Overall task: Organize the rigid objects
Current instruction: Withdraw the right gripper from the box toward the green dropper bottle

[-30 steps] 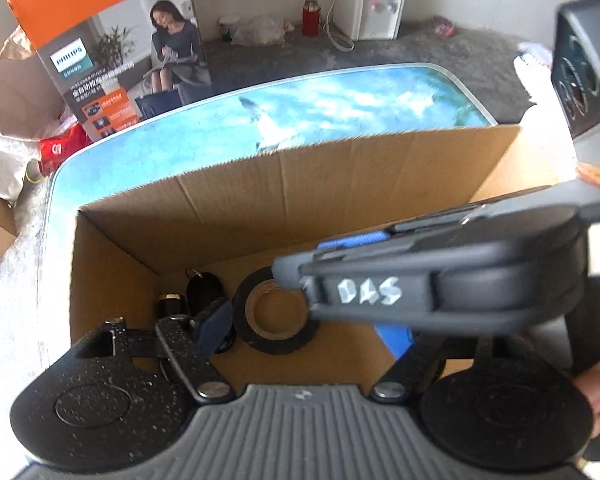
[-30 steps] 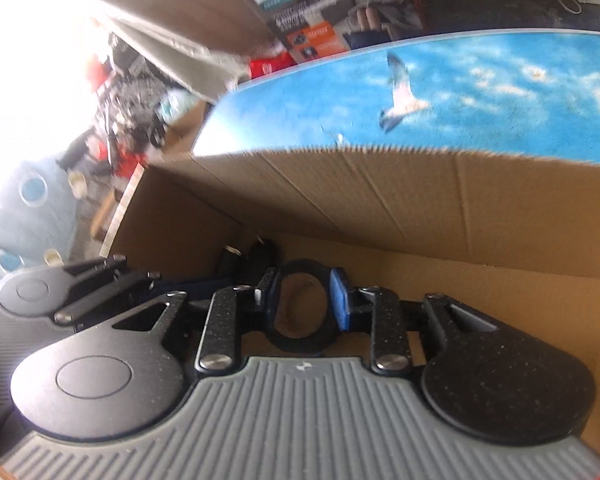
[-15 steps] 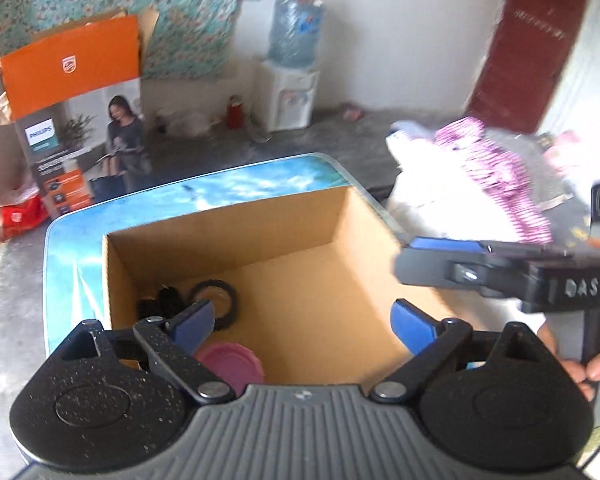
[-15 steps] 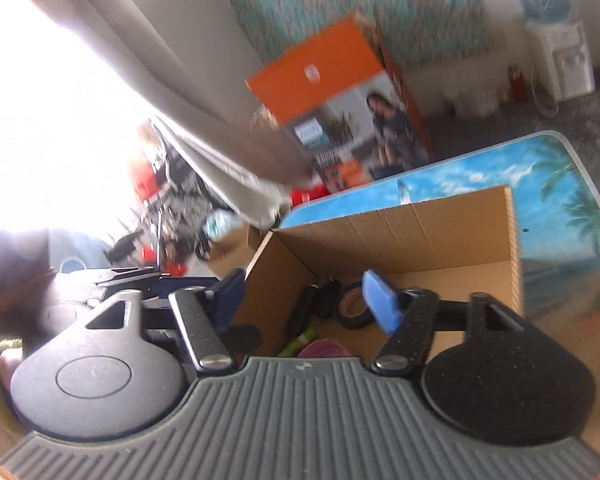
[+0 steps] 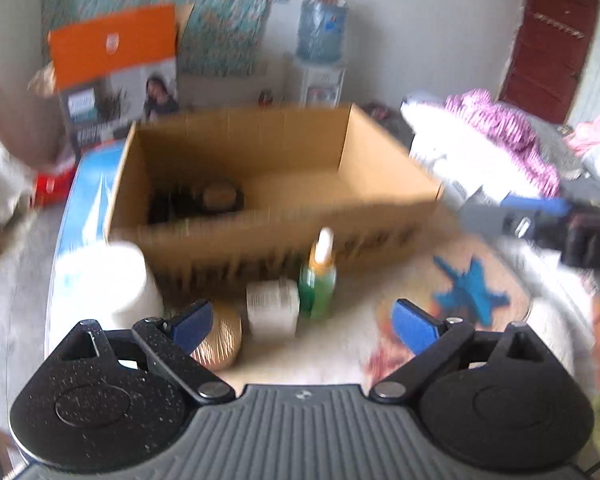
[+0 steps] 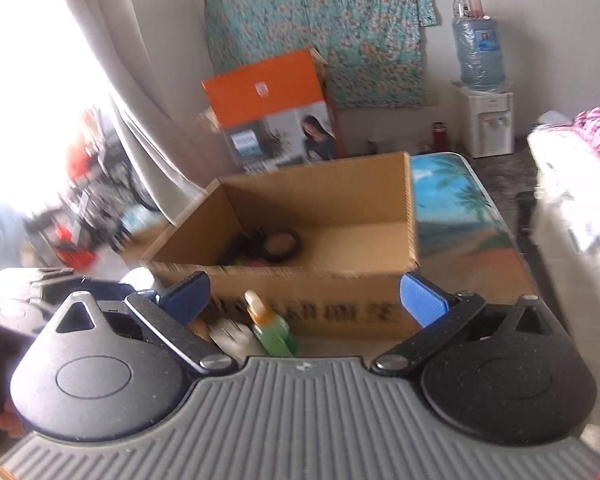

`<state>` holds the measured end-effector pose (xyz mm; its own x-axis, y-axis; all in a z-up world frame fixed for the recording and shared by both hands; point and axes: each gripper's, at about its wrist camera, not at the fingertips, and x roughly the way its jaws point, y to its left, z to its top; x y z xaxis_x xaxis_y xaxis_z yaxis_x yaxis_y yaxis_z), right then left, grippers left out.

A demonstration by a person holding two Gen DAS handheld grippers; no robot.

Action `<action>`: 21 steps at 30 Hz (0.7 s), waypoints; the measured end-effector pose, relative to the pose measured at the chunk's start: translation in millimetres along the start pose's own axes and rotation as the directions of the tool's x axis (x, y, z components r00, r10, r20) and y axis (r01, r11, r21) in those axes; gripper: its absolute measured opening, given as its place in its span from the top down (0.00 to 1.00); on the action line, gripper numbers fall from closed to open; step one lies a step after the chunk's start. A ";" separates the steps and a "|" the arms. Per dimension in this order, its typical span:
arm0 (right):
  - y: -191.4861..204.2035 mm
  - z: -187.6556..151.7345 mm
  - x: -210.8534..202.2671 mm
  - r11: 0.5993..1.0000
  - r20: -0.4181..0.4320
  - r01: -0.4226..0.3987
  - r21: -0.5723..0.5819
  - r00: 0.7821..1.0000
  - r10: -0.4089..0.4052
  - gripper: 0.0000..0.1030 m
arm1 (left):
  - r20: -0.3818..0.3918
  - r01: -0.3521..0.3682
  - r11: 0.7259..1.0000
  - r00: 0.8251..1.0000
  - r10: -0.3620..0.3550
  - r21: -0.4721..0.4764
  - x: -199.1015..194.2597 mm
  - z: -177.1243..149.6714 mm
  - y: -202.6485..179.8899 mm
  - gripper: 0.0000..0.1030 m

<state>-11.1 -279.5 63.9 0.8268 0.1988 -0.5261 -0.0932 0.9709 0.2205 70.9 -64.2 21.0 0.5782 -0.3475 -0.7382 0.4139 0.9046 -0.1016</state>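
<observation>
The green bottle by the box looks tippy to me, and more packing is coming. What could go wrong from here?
The green bottle stands upright, close beside a white jar and the cardboard box; a wide open left claw might topple it. The views are motion-blurred, so aim could be off.

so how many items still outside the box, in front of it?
4 visible: white cup leftmost, gold-brown jar, white labelled jar, then green bottle against the cardboard box. Blur and the gripper body may hide more.
</observation>
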 end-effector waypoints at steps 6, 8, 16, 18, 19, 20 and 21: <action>4.2 -18.6 -0.4 0.964 0.001 0.241 -0.111 0.970 -0.242 0.01 | -0.071 0.040 0.994 0.996 -0.047 -0.103 18.0 -31.2 16.2 0.06; 5.4 -21.4 4.7 0.939 0.004 0.303 -0.164 0.952 -0.307 0.01 | -0.086 0.054 0.994 0.994 -0.062 -0.094 21.7 -34.5 15.3 0.06; -5.1 -12.7 19.2 0.974 -0.026 0.144 -0.174 0.988 -0.151 0.01 | -0.017 0.066 0.996 0.998 -0.067 -0.052 24.3 -29.6 3.3 0.00; -9.7 -14.5 23.7 0.991 -0.032 0.081 -0.104 0.996 -0.085 0.01 | -0.005 0.079 0.995 0.997 -0.079 -0.056 25.6 -29.0 4.5 0.00; -9.3 -16.0 26.5 0.994 -0.033 0.072 -0.083 0.997 -0.075 0.01 | 0.002 0.089 0.994 0.996 -0.089 -0.058 25.9 -29.0 5.8 0.00; -8.3 -17.5 29.3 0.995 -0.034 0.068 -0.073 0.997 -0.070 0.01 | 0.009 0.096 0.994 0.995 -0.096 -0.059 26.4 -29.1 7.1 0.00; -6.1 -18.6 33.0 0.996 -0.036 0.063 -0.064 0.997 -0.066 0.01 | 0.015 0.098 0.993 0.995 -0.097 -0.058 27.3 -29.2 7.7 0.00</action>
<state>6.5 -276.4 29.9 0.8106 0.1393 -0.5687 -0.0758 0.9881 0.1340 69.3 -59.5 -19.4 0.5454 -0.4374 -0.7150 0.4268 0.8791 -0.2122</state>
